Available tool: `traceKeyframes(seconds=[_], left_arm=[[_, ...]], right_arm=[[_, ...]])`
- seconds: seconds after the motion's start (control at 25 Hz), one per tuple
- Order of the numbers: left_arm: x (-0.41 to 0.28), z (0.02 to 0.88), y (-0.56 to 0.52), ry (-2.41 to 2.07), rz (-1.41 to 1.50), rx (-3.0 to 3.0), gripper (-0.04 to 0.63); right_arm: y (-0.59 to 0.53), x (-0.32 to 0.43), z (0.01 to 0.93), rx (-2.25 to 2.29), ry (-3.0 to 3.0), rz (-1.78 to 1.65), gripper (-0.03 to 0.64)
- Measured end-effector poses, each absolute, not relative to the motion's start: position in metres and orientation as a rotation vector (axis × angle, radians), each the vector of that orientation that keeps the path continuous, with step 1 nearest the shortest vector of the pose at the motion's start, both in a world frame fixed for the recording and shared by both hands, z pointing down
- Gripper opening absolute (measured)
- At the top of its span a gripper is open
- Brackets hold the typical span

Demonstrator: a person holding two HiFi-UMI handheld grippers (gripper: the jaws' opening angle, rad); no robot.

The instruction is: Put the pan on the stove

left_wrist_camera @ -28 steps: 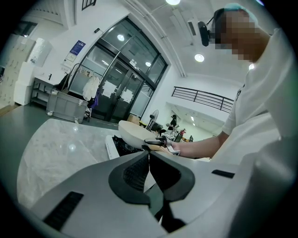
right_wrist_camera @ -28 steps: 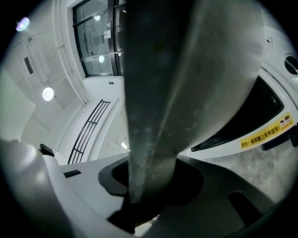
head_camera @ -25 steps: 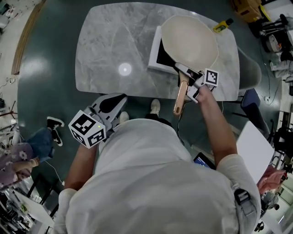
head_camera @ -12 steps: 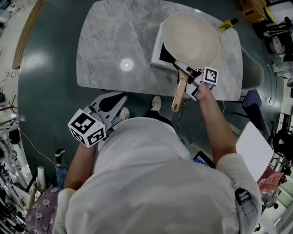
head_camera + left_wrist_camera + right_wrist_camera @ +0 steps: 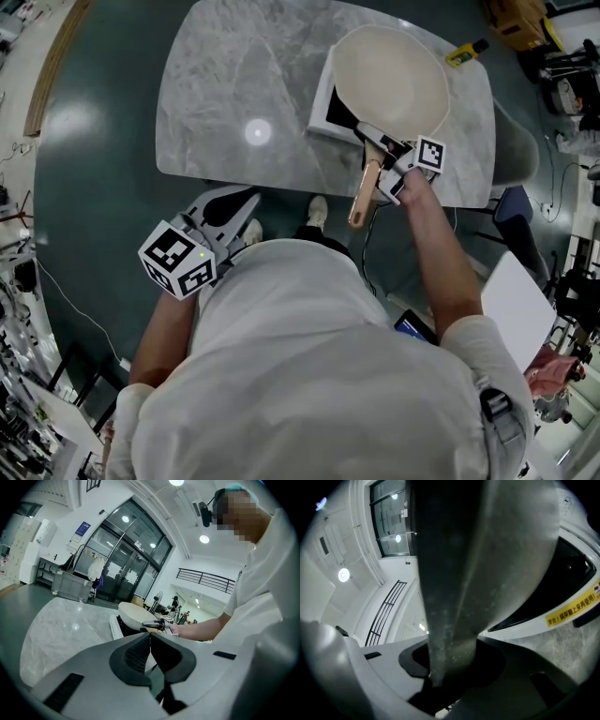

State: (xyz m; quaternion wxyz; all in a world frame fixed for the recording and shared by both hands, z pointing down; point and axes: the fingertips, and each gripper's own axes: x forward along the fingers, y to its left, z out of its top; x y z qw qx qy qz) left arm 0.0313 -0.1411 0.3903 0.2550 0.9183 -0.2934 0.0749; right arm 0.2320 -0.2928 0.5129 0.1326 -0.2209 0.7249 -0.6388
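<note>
A cream pan [image 5: 389,80] with a wooden handle [image 5: 364,192] rests on a white stove [image 5: 322,111] with a black top, at the right of the marble table [image 5: 225,94]. My right gripper [image 5: 384,159] holds the grey metal neck of the handle [image 5: 459,573], which fills the space between its jaws; the jaws are opening. The stove's edge [image 5: 562,597] shows below the pan. My left gripper [image 5: 239,208] hangs off the table's near edge, by the person's waist, shut and empty. In the left gripper view [image 5: 150,639] the pan [image 5: 133,613] lies far ahead.
A small yellow object [image 5: 462,52] lies at the table's far right corner. A grey chair [image 5: 517,141] stands to the right of the table. A white board [image 5: 514,305] leans at the right. The table's left half is bare marble.
The pan and right gripper have barely shifted on the stove. A person at the left of the floor has walked out of view. The left gripper stays put.
</note>
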Motion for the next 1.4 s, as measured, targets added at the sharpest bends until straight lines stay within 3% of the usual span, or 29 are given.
traceKeyframes(seconds=[0.44, 1.0, 1.4], left_arm=[[0.035, 0.393, -0.136, -0.780, 0.198, 2.490, 0.020], [0.043, 0.392, -0.134, -0.706, 0.211, 2.528, 0.020], [0.055, 0.392, -0.129, -0.607, 0.211, 2.577, 0.020]], right_arm=[[-0.295, 0.237, 0.511, -0.656, 2.074, -1.831, 0.271], [-0.284, 0.261, 0.504, -0.750, 2.042, -1.772, 0.334], [-0.254, 0.301, 0.498, -0.885, 2.009, -1.692, 0.341]])
